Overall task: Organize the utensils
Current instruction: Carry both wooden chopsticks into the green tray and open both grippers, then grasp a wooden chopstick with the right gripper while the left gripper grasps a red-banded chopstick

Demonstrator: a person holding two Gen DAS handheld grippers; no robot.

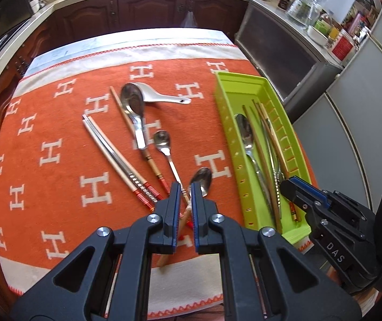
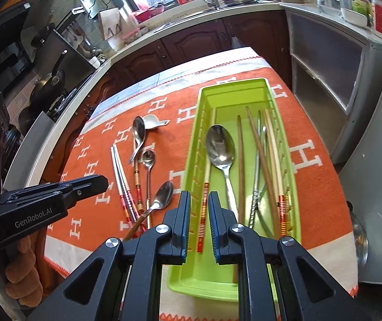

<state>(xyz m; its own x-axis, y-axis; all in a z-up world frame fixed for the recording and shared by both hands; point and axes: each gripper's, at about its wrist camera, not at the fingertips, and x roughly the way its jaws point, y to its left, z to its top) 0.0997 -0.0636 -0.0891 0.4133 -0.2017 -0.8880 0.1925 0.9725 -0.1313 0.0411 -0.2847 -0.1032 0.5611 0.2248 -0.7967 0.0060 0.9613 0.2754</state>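
A green utensil tray (image 1: 224, 101) (image 2: 284, 123) lies on the right of an orange cloth and holds a steel spoon (image 2: 221, 147), brown and cream chopsticks (image 2: 256, 144) and other cutlery. Loose on the cloth are a white ceramic spoon (image 1: 164, 96), a steel soup spoon (image 1: 133, 101), a small spoon (image 1: 162, 139), a wooden-handled spoon (image 1: 203, 180), a cream chopstick pair (image 1: 110, 148) and a striped chopstick (image 1: 150, 160). My left gripper (image 1: 185, 191) is open above the wooden-handled spoon's neck. My right gripper (image 2: 199, 206) is open over the tray's near left wall; a red-tipped chopstick (image 2: 204, 208) lies between its fingers.
The orange cloth (image 1: 57, 123) covers a table. Dark kitchen cabinets (image 1: 148, 8) and a counter run behind it. A grey cabinet (image 1: 279, 53) with jars on top stands at the right. A gloved hand (image 2: 22, 275) holds the left gripper.
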